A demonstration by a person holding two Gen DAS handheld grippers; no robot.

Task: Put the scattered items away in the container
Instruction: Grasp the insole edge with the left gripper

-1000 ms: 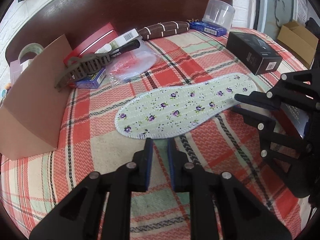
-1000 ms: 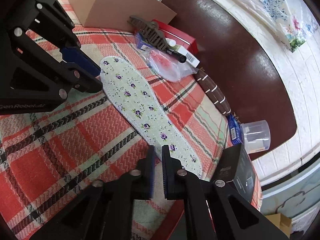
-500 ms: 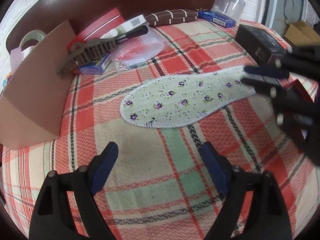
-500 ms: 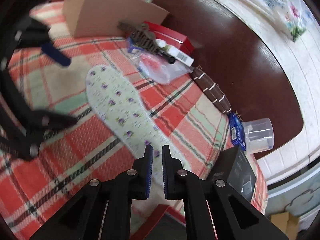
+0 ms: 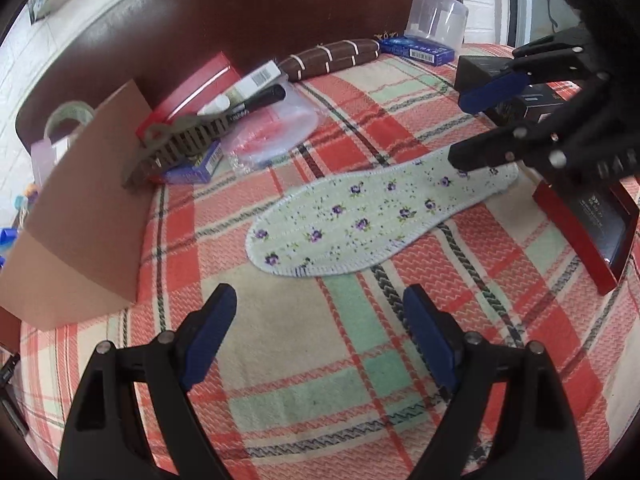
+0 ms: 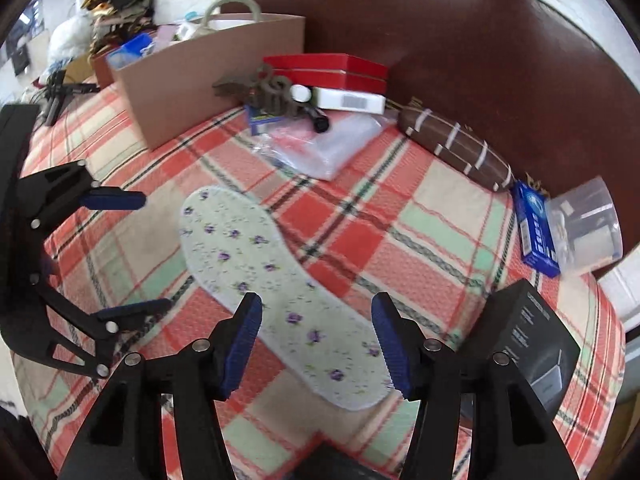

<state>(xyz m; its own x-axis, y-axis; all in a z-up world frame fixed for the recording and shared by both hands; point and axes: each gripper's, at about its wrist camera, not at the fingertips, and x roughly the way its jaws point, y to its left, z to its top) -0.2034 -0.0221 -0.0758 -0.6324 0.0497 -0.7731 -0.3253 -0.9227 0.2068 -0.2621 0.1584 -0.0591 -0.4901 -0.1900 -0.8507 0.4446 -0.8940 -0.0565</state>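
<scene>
Brown cardboard marks the container (image 5: 80,216) at the far left of the plaid-covered worktop (image 5: 320,380), and little of the tidying can be judged as done: some bits are glimpsed inside it, while most items are left scattered outside. The floral insole (image 5: 372,216) is seen lying flat mid-cloth, gripped by nothing, with the left claw (image 5: 320,328) spread wide and empty just short of its heel and the right claw (image 6: 318,344) caught opening over its toe end, pads clear of it. Still to be gathered are the comb (image 5: 180,148), the plastic bag (image 5: 276,128), the striped brown case (image 5: 332,58), the blue carton (image 5: 416,49) and the black box (image 6: 528,344).
</scene>
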